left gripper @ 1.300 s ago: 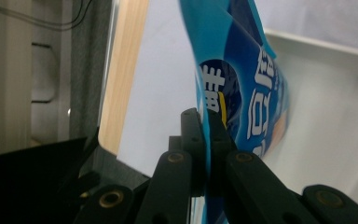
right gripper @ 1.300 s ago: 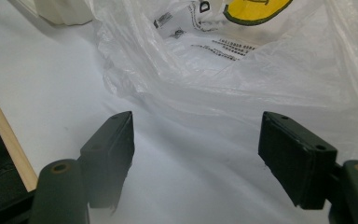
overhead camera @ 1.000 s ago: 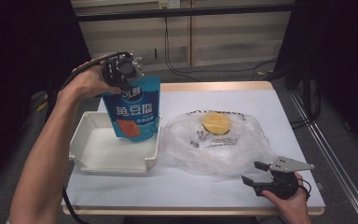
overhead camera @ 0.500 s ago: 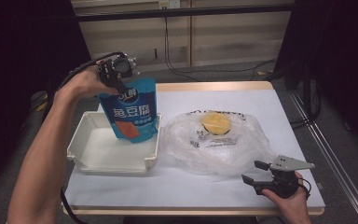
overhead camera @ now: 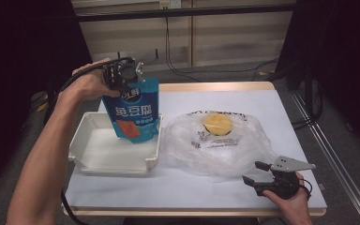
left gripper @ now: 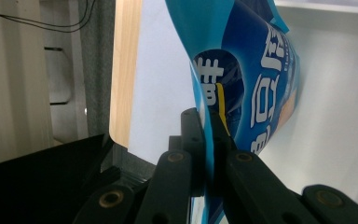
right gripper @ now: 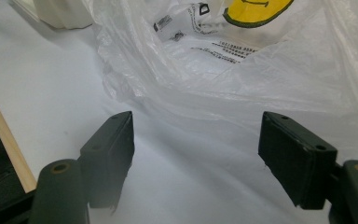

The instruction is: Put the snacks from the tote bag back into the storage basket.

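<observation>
1. High view, nearest me: my right gripper (overhead camera: 253,174) rests at the table's (overhead camera: 262,101) near right corner, jaws spread wide, nothing between them.
2. Just beyond its tips lies the clear plastic bag (overhead camera: 215,140), with a yellow disc (overhead camera: 217,123) inside.
3. Left of the bag sits the white tray (overhead camera: 103,152).
4. Farther back, my left gripper (overhead camera: 124,79) is clamped tight on the top edge of the blue pouch (overhead camera: 136,112), which hangs with its bottom end in the tray.
</observation>
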### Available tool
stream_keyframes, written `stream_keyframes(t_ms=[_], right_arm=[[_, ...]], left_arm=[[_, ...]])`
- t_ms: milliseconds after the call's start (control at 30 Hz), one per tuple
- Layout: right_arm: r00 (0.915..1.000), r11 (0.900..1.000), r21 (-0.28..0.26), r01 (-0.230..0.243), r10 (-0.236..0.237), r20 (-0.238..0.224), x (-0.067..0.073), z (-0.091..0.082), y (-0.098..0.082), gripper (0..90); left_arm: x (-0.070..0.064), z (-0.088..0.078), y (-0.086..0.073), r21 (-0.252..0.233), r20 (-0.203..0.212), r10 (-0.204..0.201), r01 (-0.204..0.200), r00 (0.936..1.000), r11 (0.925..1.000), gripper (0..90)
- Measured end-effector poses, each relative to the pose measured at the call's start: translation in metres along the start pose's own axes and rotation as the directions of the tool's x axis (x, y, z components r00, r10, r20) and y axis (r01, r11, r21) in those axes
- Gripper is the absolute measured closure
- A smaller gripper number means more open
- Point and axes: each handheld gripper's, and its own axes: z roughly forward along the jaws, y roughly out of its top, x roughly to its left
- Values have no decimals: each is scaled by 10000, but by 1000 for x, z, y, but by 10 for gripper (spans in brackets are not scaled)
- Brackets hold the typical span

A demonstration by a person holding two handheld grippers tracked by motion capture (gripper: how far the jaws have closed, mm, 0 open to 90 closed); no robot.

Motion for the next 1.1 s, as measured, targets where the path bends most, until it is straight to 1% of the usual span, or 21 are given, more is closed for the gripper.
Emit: stream_keyframes(t_ms=[133, 200, 400, 433, 467, 500, 533, 567, 600, 633, 667, 700, 733, 767, 800, 833, 867, 900, 933, 1000, 1100], right_arm=[[10000, 10000, 3, 40, -40, -14, 1, 1, 1, 267], [9999, 9999, 2, 102, -102, -22, 2, 1, 1, 267], [9999, 9999, -5, 103, -103, -26, 2, 0, 1, 266], [10000, 10000, -23, 68, -68, -20, 2, 0, 1, 265], [9999, 9999, -32, 102, -102, -34, 2, -1, 1, 265], [9999, 9999, -39, 97, -97, -31, 2, -1, 1, 265], [9999, 9999, -45, 101, -101, -35, 2, -1, 1, 265], [9999, 9999, -36, 111, -111, -48, 2, 0, 1, 265], [9999, 9999, -29, 105, -105, -46, 2, 0, 1, 265], [9999, 9999, -29, 104, -104, -53, 2, 0, 1, 265], [9999, 10000, -33, 93, -93, -62, 2, 0, 1, 265], [9999, 9999, -38, 106, -106, -62, 2, 0, 1, 265], [9999, 9999, -37, 107, -107, -69, 2, -1, 1, 265], [9999, 9999, -68, 116, -116, -37, 3, -1, 1, 265], [9999, 9999, -55, 95, -95, -52, 3, -1, 1, 265], [10000, 9999, -63, 89, -89, -42, 3, -1, 1, 265], [10000, 9999, -69, 83, -83, -42, 3, -1, 1, 265], [10000, 9999, -73, 83, -83, -45, 3, -1, 1, 265], [10000, 9999, -69, 80, -81, -59, 3, -1, 1, 265], [9999, 9999, -72, 100, -101, -71, 2, -1, 1, 264], [9999, 9999, -73, 100, -100, -75, 2, -1, 1, 263]], left_arm=[[3, 0, -8, -489, 449, -727, 749, 9963, 9960, 895], [5, -1, -12, -527, 848, -1149, 1196, 9897, 9914, 869], [10, 1, -24, -966, 1213, -2267, 2388, 9664, 9663, 718], [10, 2, -25, -1212, 1174, -2416, 2554, 9632, 9592, 709], [9, 3, -26, -1569, 1277, -2812, 2993, 9511, 9412, 685], [10, 3, -27, -1705, 1346, -2857, 3062, 9488, 9366, 654], [10, 4, -27, -1917, 1318, -3106, 3316, 9414, 9238, 618], [11, 4, -27, -1870, 1294, -3037, 3240, 9439, 9274, 574], [10, 5, -26, -1974, 1399, -3442, 3668, 9284, 9091, 531], [10, 5, -27, -2028, 1495, -3483, 3735, 9254, 9052, 497], [11, 5, -28, -1949, 1504, -3430, 3679, 9272, 9092, 481], [11, 6, -28, -2121, 1596, -3642, 3922, 9175, 8951, 447], [11, 7, -29, -2214, 1627, -3612, 3908, 9182, 8935, 412], [9, 7, -29, -2302, 1669, -3793, 4100, 9101, 8825, 387], [10, 7, -30, -2278, 1725, -3838, 4158, 9072, 8804, 345], [11, 7, -31, -2334, 1847, -4045, 4398, 8957, 8672, 293], [12, 5, -32, -2216, 1864, -4070, 4419, 8942, 8693, 258], [14, 4, -33, -2244, 1819, -3925, 4267, 9016, 8761, 239], [11, 4, -32, -2410, 2000, -4345, 4740, 8782, 8469, 216], [12, 3, -31, -2467, 2097, -4407, 4834, 8728, 8399, 191], [14, 0, -31, -2403, 2100, -4278, 4705, 8791, 8490, 151]])
